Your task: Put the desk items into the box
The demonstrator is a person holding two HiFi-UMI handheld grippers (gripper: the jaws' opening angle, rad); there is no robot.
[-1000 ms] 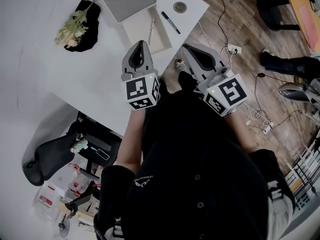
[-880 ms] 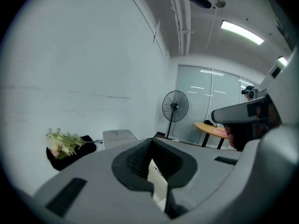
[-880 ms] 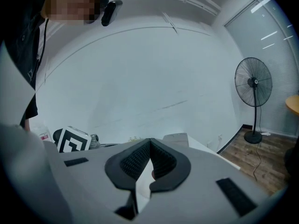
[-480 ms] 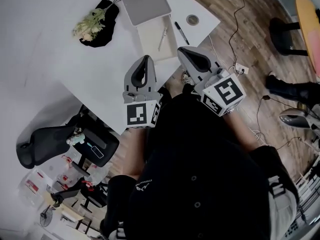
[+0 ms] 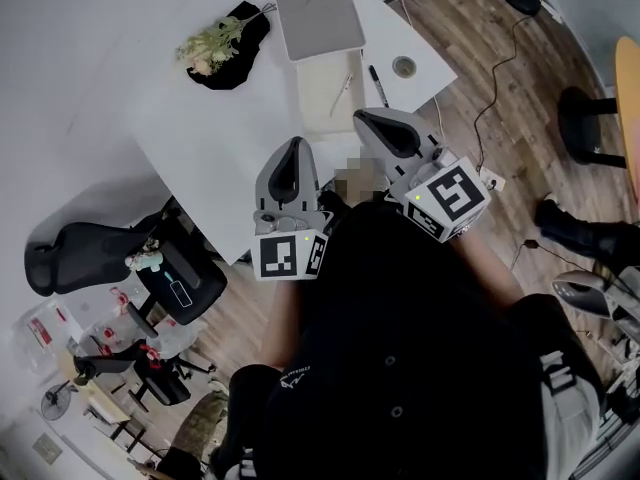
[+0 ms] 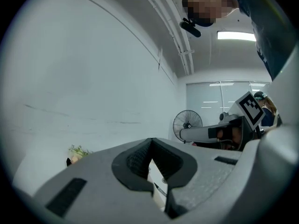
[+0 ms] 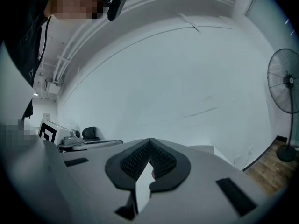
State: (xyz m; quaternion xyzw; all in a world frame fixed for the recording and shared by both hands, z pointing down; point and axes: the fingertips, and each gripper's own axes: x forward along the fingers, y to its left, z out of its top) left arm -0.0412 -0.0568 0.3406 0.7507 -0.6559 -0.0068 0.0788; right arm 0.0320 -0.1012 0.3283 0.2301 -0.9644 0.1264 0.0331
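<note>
Since a second ago: the table (image 5: 200,148) sits farther off and higher in the head view. Both grippers have drawn back toward the person's body, away from the box.

Table: white, smooth, one corner pointing near.

Lid (image 5: 318,18): one, grey, flat, rounded corners. It lies at the box's far end; whether they touch is unclear.

Box (image 5: 322,98): one, cream, rectangular, open, at the table's right part. One thin pen (image 5: 345,81) lies inside it, slanted.

Two grippers, grey, matte, with ribbed dark pads. The left gripper (image 5: 292,150) is over the table's near edge. Its jaw tips meet and nothing is between them. The right gripper (image 5: 366,120) is at the right edge, near of the marker. Its jaws are closed tip to tip and empty.

Flowers (image 5: 212,43): one pale bunch on a black cloth (image 5: 240,63), left of the lid.

Marker (image 5: 378,71): one, black, slim, on the table just right of the box.

Disc (image 5: 404,66): one, round, grey, right of the marker.
</note>
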